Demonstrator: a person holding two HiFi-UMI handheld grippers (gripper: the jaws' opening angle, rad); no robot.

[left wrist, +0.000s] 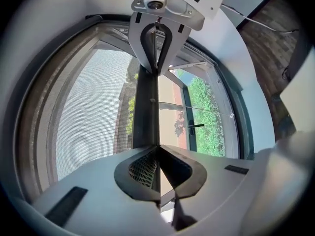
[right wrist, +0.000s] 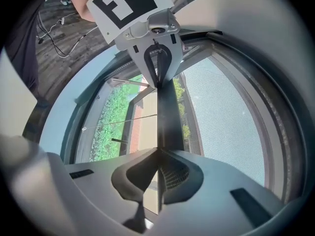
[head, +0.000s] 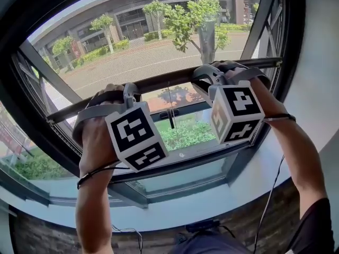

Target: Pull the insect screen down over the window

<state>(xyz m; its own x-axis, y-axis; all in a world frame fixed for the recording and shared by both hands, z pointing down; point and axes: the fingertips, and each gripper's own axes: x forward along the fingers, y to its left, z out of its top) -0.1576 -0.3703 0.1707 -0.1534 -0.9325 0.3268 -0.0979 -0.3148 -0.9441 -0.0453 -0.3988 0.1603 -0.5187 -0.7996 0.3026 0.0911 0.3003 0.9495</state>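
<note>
Grey mesh (left wrist: 88, 112) of the screen fills the window (head: 180, 162) from its top edge down to the dark bar (head: 169, 80) along the screen's lower edge. That bar stands about midway down the frame, so I would judge the pull roughly half done. Below it the opening is uncovered and the hedge (head: 185, 134) outside shows plainly. The bar has yet to be brought to the bottom edge of the frame.

The left gripper (left wrist: 158, 146) is clenched on the bar's thin edge toward the left side of the frame. The right gripper (right wrist: 157, 149) is clamped on it the same way toward the right side. Each gripper view shows the pads pinched on the bar with no gap. A thin cord (head: 170, 102) hangs from the bar near its middle.

In the head view the marker cubes (head: 136, 136) and the hands (head: 98, 142) cover the jaws, and the mesh is so fine there that it hardly shows against the street (head: 143, 60). Whether the bar runs level cannot be told — the lens bends every line. No catch shows at the bottom edge, and the side tracks where the bar's ends run are hard to make out.
</note>
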